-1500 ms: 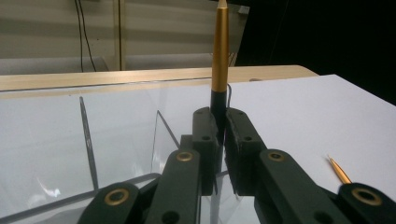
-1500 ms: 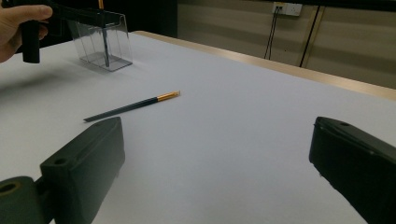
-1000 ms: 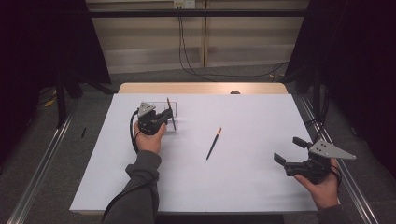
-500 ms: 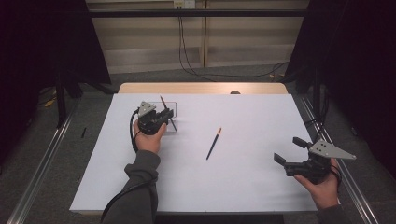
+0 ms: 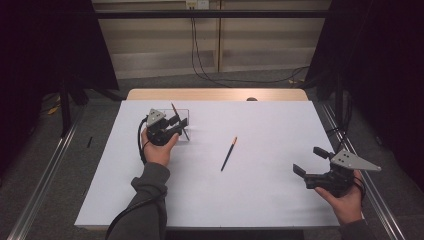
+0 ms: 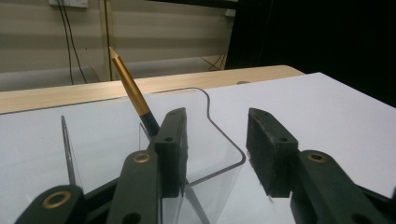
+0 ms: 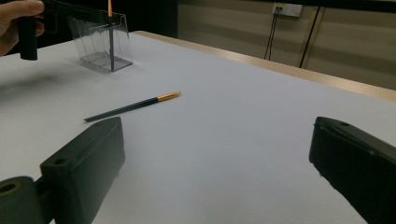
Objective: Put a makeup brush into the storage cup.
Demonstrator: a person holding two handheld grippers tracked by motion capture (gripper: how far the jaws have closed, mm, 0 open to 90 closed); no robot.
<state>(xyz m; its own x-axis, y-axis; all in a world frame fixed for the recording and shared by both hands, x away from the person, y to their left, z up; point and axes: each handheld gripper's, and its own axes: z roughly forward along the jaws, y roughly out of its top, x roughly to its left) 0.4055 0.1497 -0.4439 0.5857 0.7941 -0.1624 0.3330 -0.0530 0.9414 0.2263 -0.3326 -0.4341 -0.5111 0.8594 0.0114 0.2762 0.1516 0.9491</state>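
Pencil (image 6: pixel 133 91) leans inside clear holder (image 6: pixel 224 140)

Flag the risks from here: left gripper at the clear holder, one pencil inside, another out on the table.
1. The left gripper stands open right at the clear holder; one jaw seems to touch the wall, so pulling away could tip it.
2. The pencil in the holder leans steeply and may topple out if the holder is bumped.
3. The pencil on the table lies flat; the right gripper could roll it away when closing.
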